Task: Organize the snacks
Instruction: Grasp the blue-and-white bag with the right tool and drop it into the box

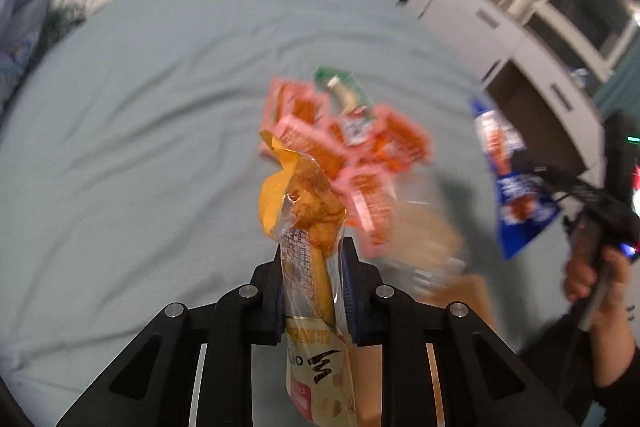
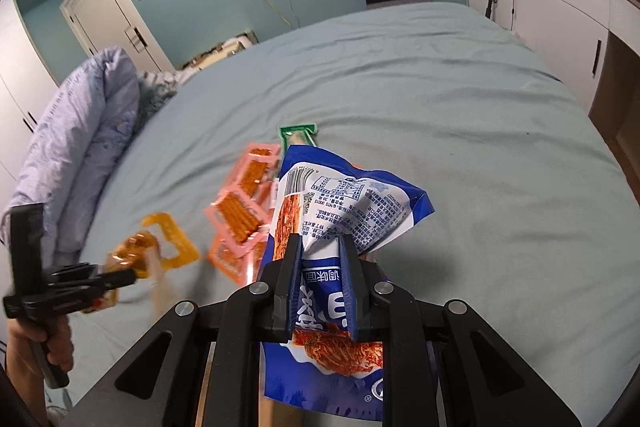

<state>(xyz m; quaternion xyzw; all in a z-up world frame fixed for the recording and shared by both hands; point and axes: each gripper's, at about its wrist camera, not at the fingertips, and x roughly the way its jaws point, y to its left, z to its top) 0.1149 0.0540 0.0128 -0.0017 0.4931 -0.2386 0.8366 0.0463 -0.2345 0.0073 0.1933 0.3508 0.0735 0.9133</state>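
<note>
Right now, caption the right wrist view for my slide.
Right tongs shut on a blue snack bag above the bed; pink packets lie beyond.

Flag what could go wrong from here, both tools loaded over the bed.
1. The left tool pinches only the thin lower part of the yellow chicken snack pack; the heavy end sticks out past the fingers and may slip or swing.
2. The right tool grips the blue snack bag by a crumpled fold, which could slide out.
3. The pink packets lie loose on the bed just below; a dangling pack may scatter them.
</note>
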